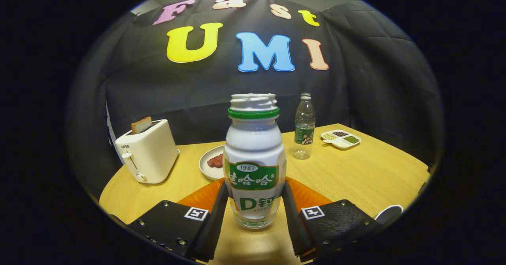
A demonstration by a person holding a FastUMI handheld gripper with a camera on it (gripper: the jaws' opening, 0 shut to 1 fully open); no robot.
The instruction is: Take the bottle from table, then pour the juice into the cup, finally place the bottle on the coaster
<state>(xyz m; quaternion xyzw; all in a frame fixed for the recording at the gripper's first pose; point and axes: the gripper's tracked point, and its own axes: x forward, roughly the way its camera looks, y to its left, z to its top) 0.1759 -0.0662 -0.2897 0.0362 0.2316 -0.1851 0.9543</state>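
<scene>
1. The bottle is held upright at the centre of the frame, gripped by the jaws of the gripper on both sides.
2. Its base is seen just above the wooden surface.
3. A toaster is seen at the left, a plate behind the bottle.

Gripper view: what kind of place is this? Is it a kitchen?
Probably a staged booth set up like a breakfast table, not a real kitchen: black cloth wall, wooden table with a toaster. The gripper holds a juice bottle.
</scene>
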